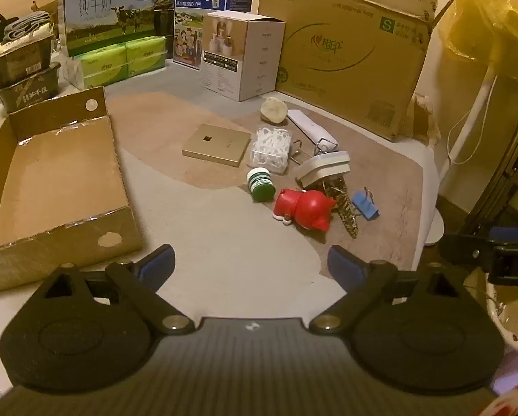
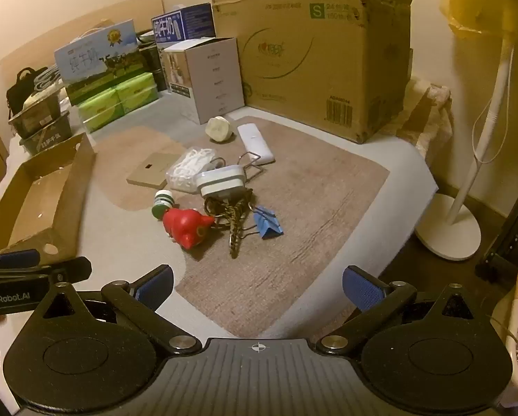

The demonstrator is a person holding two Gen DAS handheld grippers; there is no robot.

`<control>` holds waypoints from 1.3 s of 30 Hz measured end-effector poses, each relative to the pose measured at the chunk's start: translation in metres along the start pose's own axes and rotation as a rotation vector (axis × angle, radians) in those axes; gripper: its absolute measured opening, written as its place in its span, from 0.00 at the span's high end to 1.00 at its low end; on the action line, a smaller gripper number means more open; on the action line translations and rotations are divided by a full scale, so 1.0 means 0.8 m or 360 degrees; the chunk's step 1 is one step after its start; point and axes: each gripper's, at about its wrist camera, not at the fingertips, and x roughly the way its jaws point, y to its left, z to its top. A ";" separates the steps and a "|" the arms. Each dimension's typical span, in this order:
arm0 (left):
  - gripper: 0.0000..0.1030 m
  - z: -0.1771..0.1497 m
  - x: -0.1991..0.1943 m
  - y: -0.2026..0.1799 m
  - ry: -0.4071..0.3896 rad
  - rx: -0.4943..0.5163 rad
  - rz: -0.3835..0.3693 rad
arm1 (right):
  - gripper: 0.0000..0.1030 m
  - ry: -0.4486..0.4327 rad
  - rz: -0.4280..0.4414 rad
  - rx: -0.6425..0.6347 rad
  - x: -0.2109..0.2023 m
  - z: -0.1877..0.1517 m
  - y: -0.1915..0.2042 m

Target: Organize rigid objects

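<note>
Left gripper [image 1: 251,265]: hovering above the near edge of the grey-and-tan mat [image 1: 224,253], jaws standing wide, blue pads bare, nothing between them.
Right gripper [image 2: 257,286]: hanging over the mat's near edge beside the left one, jaws spread wide and gripping nothing.
Cardboard tray [image 1: 61,176]: sitting at the mat's left edge — shallow, rough brown board with taped rims, its long axis running away from the cameras, its inside bare.
Red figurine [image 2: 186,227]: lying on its side near the mat's middle, glossy rounded plastic, its head pointing toward the right edge.
Green bottle [image 1: 260,185]: lying just beside the figurine, a small cylinder with its white cap facing the far edge.
Braided cord [image 2: 234,232]: stretching toward the near edge, a rope-like weave touching the figurine and a blue binder clip [image 2: 267,223].
White-and-grey case [image 1: 323,170]: resting tilted on the cord's upper end, smooth with rounded corners.
Clear tub [image 1: 269,149]: sitting beside a flat gold square box [image 1: 217,144], packed with small white pieces.
White bar [image 2: 255,144]: lying behind the pile, long axis slanting toward the far edge, near a round cream object [image 2: 218,129].
Large cardboard carton [image 1: 349,52]: standing at the far right corner — corrugated and creased.
</note>
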 end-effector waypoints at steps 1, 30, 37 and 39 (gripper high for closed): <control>0.09 0.002 -0.001 0.001 0.0000 -0.0006 -0.0004 | 0.00 -0.0001 0.0010 0.0005 0.000 0.000 0.001; 0.10 -0.003 -0.010 0.003 -0.0056 -0.0023 -0.0015 | 0.00 -0.0012 -0.0016 -0.0006 -0.005 0.000 0.004; 0.10 -0.003 -0.009 0.002 -0.0049 -0.0025 -0.0024 | 0.00 -0.0017 -0.0018 -0.0004 -0.005 -0.001 0.004; 0.10 -0.003 -0.009 0.002 -0.0049 -0.0026 -0.0023 | 0.00 -0.0018 -0.0020 -0.0003 -0.005 -0.001 0.004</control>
